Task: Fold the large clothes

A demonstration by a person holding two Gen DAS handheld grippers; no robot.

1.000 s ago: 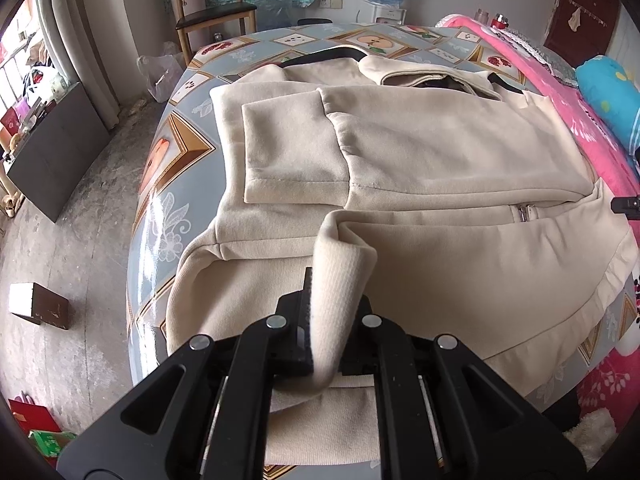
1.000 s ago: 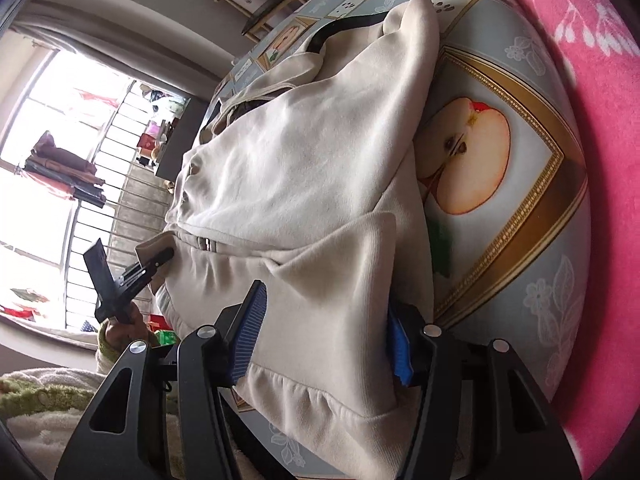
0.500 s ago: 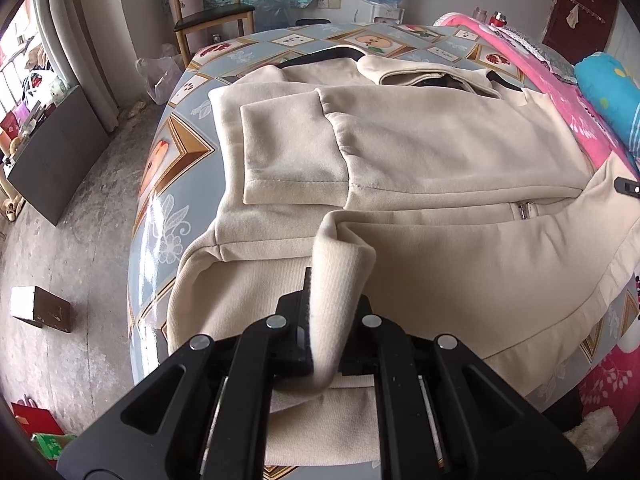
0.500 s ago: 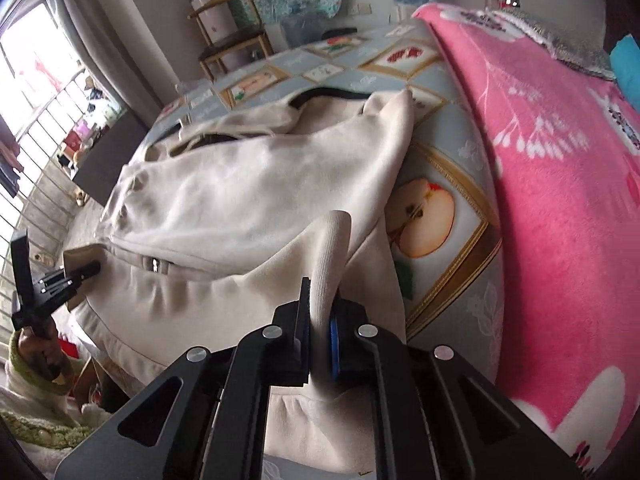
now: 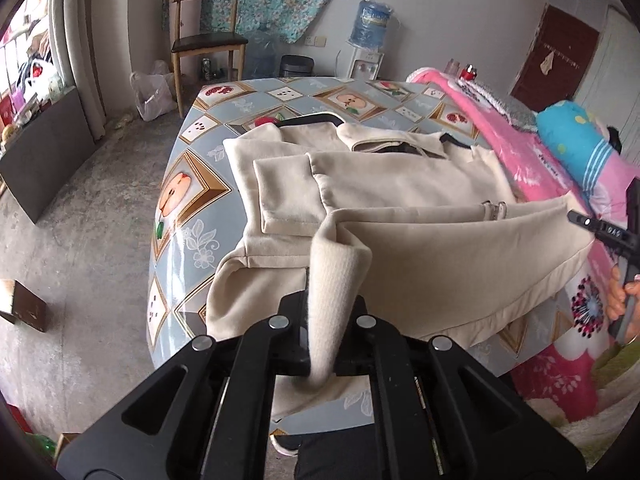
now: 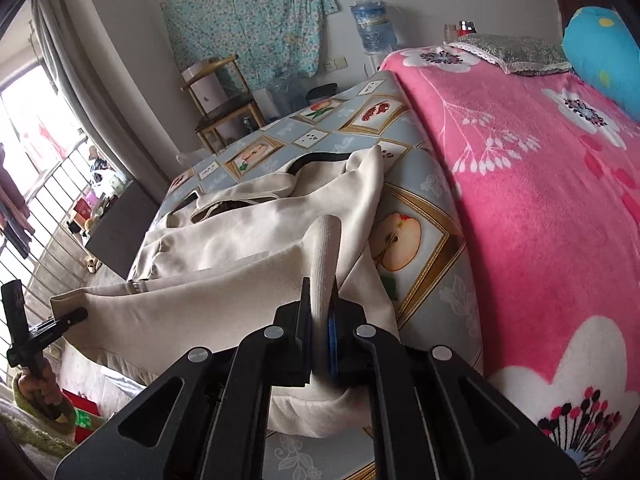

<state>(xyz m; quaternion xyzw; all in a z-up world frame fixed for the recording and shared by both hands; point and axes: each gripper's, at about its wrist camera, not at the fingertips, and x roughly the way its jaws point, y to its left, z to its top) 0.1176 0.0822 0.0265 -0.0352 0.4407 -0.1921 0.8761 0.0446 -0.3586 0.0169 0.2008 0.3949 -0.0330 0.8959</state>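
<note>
A large cream zip jacket (image 5: 400,184) lies on a table with a fruit-print cloth (image 5: 188,188); one sleeve is folded across its chest. My left gripper (image 5: 322,320) is shut on the jacket's ribbed bottom hem at the left corner. My right gripper (image 6: 320,320) is shut on the hem at the other corner; it also shows at the right edge of the left wrist view (image 5: 600,232). The hem (image 6: 180,304) hangs stretched between the two grippers, lifted above the table. The jacket's collar end (image 6: 248,196) rests on the table.
A bed with a pink flowered blanket (image 6: 540,200) abuts the table's right side, with a blue pillow (image 5: 576,140) on it. A wooden chair (image 5: 208,44) and a water dispenser (image 5: 370,40) stand by the far wall. A small box (image 5: 20,308) lies on the concrete floor.
The right gripper closed on the hem corner. Both grippers rose, lifting the bottom hem off the table and pulling it taut.
</note>
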